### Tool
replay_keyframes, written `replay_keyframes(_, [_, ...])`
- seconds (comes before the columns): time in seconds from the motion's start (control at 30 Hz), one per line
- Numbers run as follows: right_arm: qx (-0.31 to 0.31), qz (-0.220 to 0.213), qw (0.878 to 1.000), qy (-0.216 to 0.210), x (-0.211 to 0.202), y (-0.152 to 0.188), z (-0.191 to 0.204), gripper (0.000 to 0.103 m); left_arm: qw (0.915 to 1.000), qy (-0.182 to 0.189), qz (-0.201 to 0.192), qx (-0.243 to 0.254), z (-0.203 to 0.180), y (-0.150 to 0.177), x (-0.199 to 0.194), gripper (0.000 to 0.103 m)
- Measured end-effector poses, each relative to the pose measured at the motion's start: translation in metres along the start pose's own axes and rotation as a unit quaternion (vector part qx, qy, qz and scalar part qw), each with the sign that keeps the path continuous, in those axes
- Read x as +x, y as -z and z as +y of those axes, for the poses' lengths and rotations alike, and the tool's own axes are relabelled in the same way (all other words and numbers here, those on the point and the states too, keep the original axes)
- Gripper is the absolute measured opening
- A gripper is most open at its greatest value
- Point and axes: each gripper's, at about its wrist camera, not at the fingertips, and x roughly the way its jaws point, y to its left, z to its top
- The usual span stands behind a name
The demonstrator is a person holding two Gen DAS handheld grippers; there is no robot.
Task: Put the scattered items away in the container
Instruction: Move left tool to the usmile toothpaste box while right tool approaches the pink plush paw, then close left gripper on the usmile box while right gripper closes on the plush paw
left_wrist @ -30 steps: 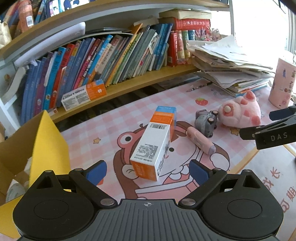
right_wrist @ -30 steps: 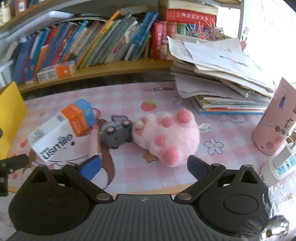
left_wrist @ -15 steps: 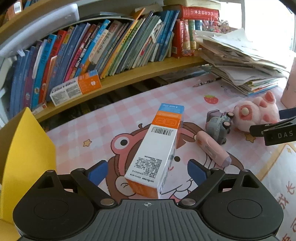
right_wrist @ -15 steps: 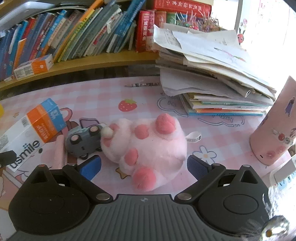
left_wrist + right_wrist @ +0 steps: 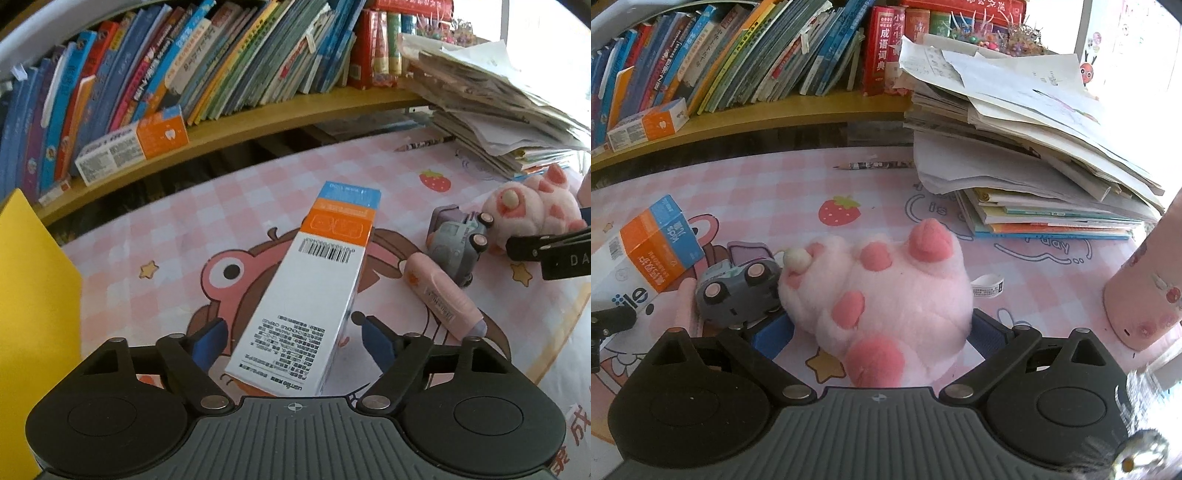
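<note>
While the left gripper is closing, its blue pads sit on both sides of the white and orange box but do not press it yet. This box lies on the pink mat, just beside a pink tube and a little grey car. Over by the car, the right gripper is wide open around the fluffy pink pig toy, one pad on each side, and I cannot tell if they touch it. A yellow box wall stands at the left.
</note>
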Motion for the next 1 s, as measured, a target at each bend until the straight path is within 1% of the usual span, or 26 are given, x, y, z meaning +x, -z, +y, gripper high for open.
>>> replay_keyframes(0.07, [0.001,-0.001,1.0,0.0,0.001,0.0,-0.002,0.097,1.0,0.005,0.006,-0.003,0.001,0.001,0.005,0.07])
replay_keyframes(0.13, [0.005,-0.004,1.0,-0.002,0.002,0.001,-0.004,0.096,0.9999,0.012,0.003,-0.009,0.002,0.001,0.007,0.067])
replay_keyframes(0.23, [0.009,-0.008,1.0,-0.006,0.002,0.002,-0.006,0.092,0.9996,0.022,-0.001,-0.016,0.004,0.0,0.008,0.059])
replay_keyframes(0.27, [0.011,-0.009,1.0,-0.006,0.001,0.003,-0.006,0.09,0.9995,0.028,-0.001,-0.017,0.004,0.0,0.008,0.054])
replay_keyframes(0.33, [0.015,-0.01,1.0,-0.007,-0.001,0.003,-0.007,0.087,0.9992,0.038,0.0,-0.014,0.004,0.0,0.006,0.049])
replay_keyframes(0.4, [0.018,-0.011,1.0,-0.007,-0.003,0.004,-0.007,0.083,0.9988,0.049,0.004,-0.009,0.002,0.0,0.004,0.041])
replay_keyframes(0.43, [0.017,-0.011,1.0,-0.008,-0.004,0.004,-0.008,0.081,0.9985,0.054,0.007,-0.007,0.002,0.0,0.002,0.041])
replay_keyframes(0.47, [0.017,-0.011,1.0,-0.01,-0.006,0.005,-0.008,0.076,0.9983,0.056,0.009,-0.006,0.001,0.0,0.001,0.04])
replay_keyframes(0.5, [0.017,-0.011,1.0,-0.013,-0.008,0.005,-0.009,0.066,0.9982,0.059,0.01,-0.005,0.001,0.0,-0.001,0.04])
replay_keyframes(0.53, [0.017,-0.011,1.0,-0.016,-0.01,0.005,-0.01,0.064,0.9981,0.061,0.011,-0.004,0.001,0.001,-0.003,0.04])
replay_keyframes(0.7, [0.021,-0.01,0.999,-0.025,-0.02,0.009,-0.013,0.062,0.9979,0.065,0.0,0.008,-0.003,0.002,-0.019,0.039])
replay_keyframes(0.87, [0.036,-0.019,0.999,-0.029,-0.039,0.017,-0.015,0.061,0.9977,0.066,-0.014,0.008,-0.003,0.005,-0.04,0.038])
replay_keyframes(1.0, [0.044,-0.022,0.998,-0.036,-0.055,0.026,-0.015,0.061,0.9974,0.069,-0.018,0.003,0.0,0.013,-0.056,0.038])
